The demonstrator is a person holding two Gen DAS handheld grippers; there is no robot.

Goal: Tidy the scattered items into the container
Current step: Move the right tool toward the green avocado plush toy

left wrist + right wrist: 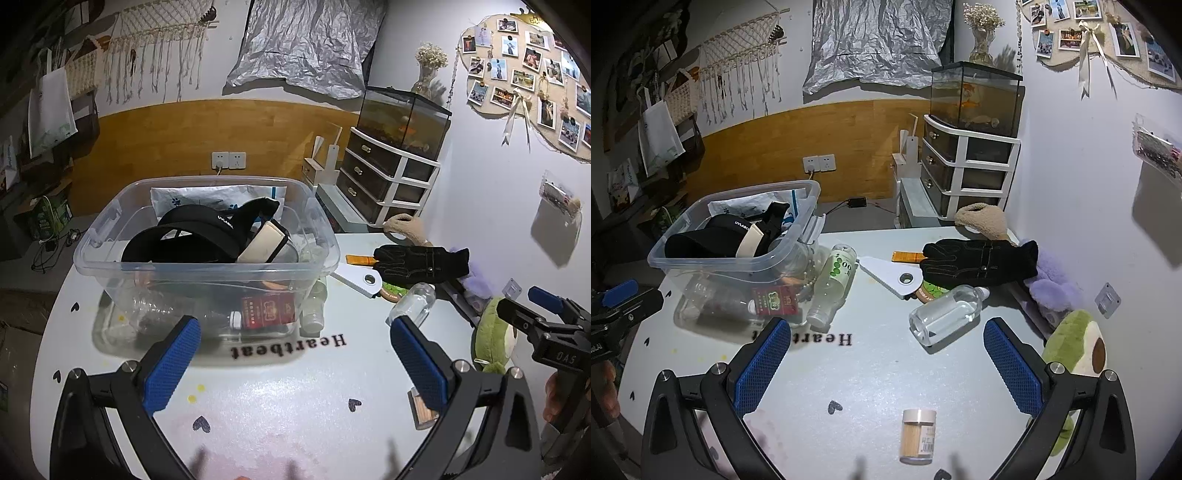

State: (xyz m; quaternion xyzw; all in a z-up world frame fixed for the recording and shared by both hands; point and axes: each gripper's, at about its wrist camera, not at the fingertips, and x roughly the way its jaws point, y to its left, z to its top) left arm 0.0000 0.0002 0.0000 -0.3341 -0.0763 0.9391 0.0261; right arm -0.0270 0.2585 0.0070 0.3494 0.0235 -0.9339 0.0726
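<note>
The clear container (207, 236) stands toward the far left of the bench (886, 369) and already holds a black visor, a pale flat case, a red packet and an empty bottle. Other things lie loose on the bench to its right: a green-dotted bottle (833, 286) leaning against the container's right wall, a clear bottle (945, 312) near the middle, a black glove (979, 262) toward the far right edge, an avocado plush (1078, 343) at the right edge, and a small toothpick jar (919, 435) by the near edge.

Both tongs gape wide and hold nothing. The right tongs (886, 373) face the loose items; the clear bottle lies just ahead of them and slightly right, its long axis slanting from near-left base to far-right cap, so a grip across its body would need little turning. The left tongs (295, 365) point at the container's near wall, farther from the bottle. By my judgement the right tongs are better placed for the bottle, and the container lies to their left.
</note>
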